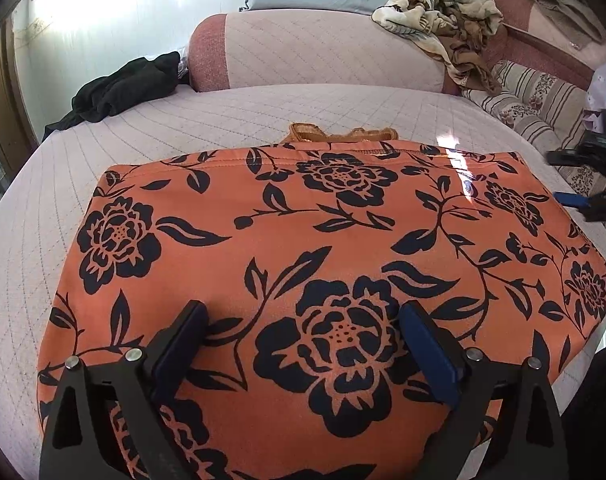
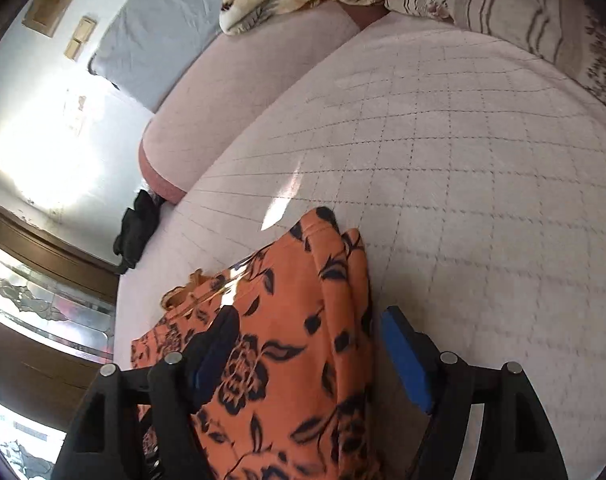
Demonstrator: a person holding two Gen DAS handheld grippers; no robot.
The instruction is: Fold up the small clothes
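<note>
The left gripper (image 1: pixel 303 320) is hovering nearest the lens at 6 o'clock, its jaws standing wide apart over the orange floral garment (image 1: pixel 327 264) and gripping nothing. The garment is lying folded and flat across the quilted pink bed (image 1: pixel 151 120). In the right wrist view, the right gripper (image 2: pixel 309 324) is also standing wide open, holding nothing, with the cloth's edge passing between its fingers. A black garment (image 1: pixel 123 88) is lying at 10 o'clock.

Orange floral garment (image 1: pixel 327 264): 1, laid on bed.
Black clothing heap (image 1: pixel 123 88): 1.
Beige/brown patterned heap (image 1: pixel 443 8): 1.
Bolster, pink (image 1: pixel 323 52): 1.
Striped floral cushions (image 1: pixel 543 108): approx. 2, count unclear.
Grippers: 2 noted, left gripper (image 1: pixel 303 320), right gripper (image 2: pixel 307 328).
</note>
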